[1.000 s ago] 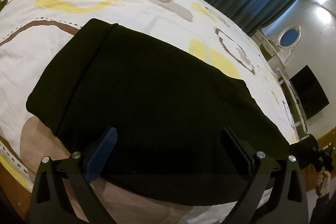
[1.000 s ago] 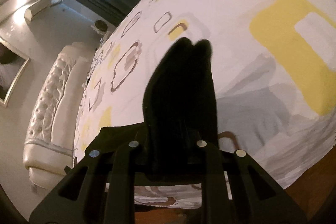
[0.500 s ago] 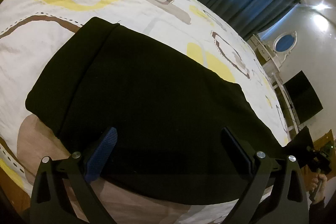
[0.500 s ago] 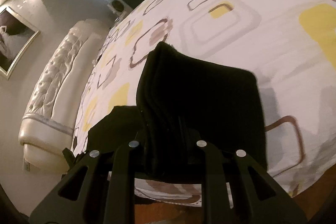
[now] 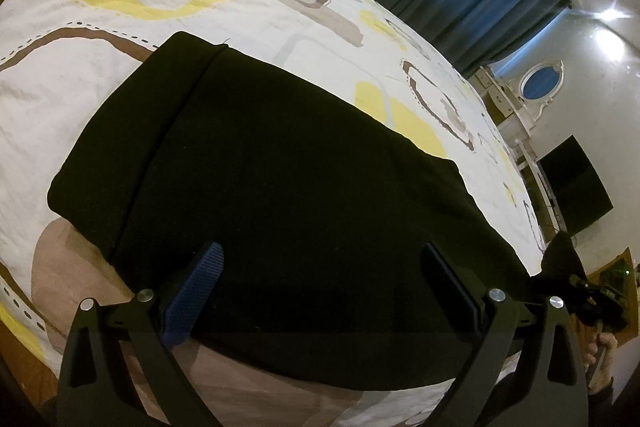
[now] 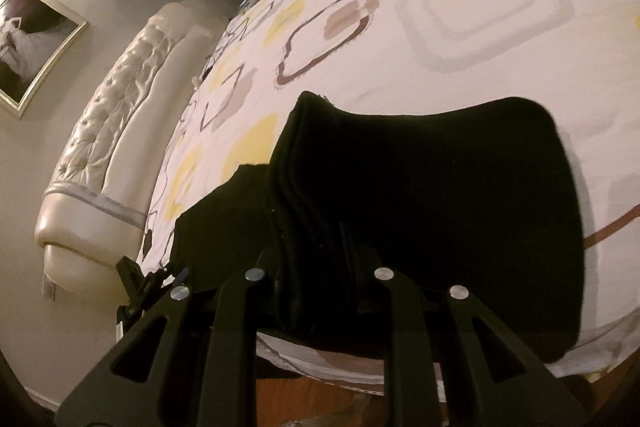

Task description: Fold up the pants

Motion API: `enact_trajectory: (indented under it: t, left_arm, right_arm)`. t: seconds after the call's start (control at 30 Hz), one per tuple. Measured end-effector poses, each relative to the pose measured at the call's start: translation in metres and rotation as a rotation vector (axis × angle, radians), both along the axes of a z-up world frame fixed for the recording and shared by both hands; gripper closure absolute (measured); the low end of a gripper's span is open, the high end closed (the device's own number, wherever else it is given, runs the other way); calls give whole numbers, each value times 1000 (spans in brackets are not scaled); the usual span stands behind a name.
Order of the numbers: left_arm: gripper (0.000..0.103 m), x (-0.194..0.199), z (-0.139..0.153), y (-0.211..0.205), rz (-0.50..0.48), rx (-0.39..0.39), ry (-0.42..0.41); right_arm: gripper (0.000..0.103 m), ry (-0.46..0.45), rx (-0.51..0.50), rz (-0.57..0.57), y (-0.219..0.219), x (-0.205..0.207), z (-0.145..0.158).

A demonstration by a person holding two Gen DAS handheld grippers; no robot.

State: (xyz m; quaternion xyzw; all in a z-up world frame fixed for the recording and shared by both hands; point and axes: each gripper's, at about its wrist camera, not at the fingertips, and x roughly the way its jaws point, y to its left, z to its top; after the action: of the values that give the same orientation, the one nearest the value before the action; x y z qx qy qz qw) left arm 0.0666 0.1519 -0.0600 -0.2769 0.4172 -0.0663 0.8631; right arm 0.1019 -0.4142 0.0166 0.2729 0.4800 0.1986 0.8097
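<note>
Your right tool [image 6: 316,267] is clamped on the bunched end of the black pants [image 5: 280,195], which lie ahead on the bed [image 5: 120,39]. Your left tool [image 5: 320,291] stands wide open over their near edge, holding nothing. The pants' long axis runs toward your right tool.

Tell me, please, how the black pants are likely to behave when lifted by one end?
Probably floppy: the pants drape from the right gripper without holding shape. Stacked layers at that edge suggest some weight. The matte knit looks unlikely to slip on the bedsheet.
</note>
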Motion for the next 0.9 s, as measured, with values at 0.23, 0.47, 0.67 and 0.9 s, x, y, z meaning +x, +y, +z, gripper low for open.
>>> enact_trajectory:
  t: [0.23,0.47,0.67,0.9]
  left_arm:
    - [5,0,0,0,1,-1,0]
    - [5,-2,1,-2,-5,0,-1]
    - [5,-3,1,-3,-8,1,-2]
    - [5,-4,1,-4,-9,2,-3]
  right_arm:
    - [84,29,-7,51,34,4,-19]
    - [84,52,-54,97,66,8,-37]
    - [84,71,-62,115,82,12,-48]
    - [84,72,-105,126,94,12,-49]
